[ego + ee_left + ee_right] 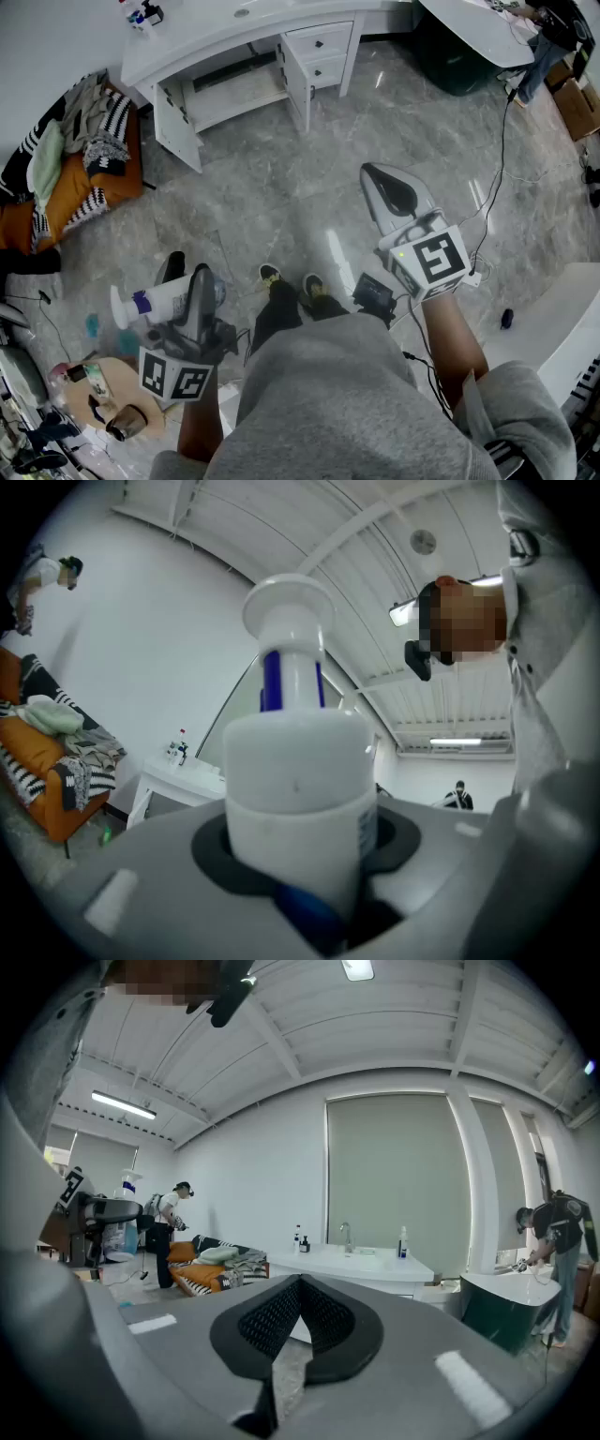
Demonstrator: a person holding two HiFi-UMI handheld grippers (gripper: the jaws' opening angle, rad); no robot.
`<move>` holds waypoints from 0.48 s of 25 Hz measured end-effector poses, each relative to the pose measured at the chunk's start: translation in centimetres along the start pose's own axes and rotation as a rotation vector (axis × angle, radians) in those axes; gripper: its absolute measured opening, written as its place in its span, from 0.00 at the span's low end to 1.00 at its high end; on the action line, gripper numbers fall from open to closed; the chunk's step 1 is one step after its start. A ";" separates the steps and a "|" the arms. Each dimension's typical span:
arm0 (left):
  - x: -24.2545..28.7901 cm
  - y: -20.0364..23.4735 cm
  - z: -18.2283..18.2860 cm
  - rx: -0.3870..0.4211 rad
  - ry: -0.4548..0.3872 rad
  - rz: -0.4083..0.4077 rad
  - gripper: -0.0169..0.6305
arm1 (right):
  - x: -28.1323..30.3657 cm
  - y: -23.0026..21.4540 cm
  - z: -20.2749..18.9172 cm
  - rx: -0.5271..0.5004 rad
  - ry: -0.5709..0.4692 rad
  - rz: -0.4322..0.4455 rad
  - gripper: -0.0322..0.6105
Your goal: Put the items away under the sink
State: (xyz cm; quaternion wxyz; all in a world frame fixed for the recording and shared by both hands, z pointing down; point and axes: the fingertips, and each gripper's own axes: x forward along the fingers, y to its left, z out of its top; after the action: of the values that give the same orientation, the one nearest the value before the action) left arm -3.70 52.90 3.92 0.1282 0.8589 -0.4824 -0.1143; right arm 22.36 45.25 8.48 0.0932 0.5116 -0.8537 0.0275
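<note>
The white pump bottle [155, 302] looks like light, smooth plastic: stiff enough to squeeze, probably a little slippery. I'd hold it by the round body, not the thin blue-necked pump. The left gripper [186, 277] has its jaws clamped on that body, pump end poking out beyond them. The right gripper [380, 183] is closed on nothing. The open sink cabinet [234, 94] stands well ahead of both

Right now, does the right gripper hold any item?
No, the right gripper has its jaws closed together, with nothing between them.
</note>
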 end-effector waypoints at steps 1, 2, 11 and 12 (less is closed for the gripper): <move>0.2 0.4 0.1 0.002 0.000 0.000 0.35 | 0.2 0.1 0.1 -0.004 0.009 -0.008 0.04; 0.4 0.8 0.3 0.003 0.001 0.000 0.35 | 0.5 0.2 0.2 -0.007 0.016 -0.015 0.04; 2.0 5.9 1.7 -0.016 -0.006 -0.021 0.35 | 4.6 2.3 1.3 -0.019 0.031 -0.039 0.04; 2.2 6.4 1.8 -0.017 -0.006 -0.024 0.35 | 5.2 2.5 1.6 -0.027 0.033 -0.044 0.04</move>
State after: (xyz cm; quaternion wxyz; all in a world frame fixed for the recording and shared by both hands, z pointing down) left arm -8.29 47.56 4.21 0.1326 0.8632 -0.4714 -0.1227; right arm 17.62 41.71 8.05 0.1145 0.5283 -0.8410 0.0222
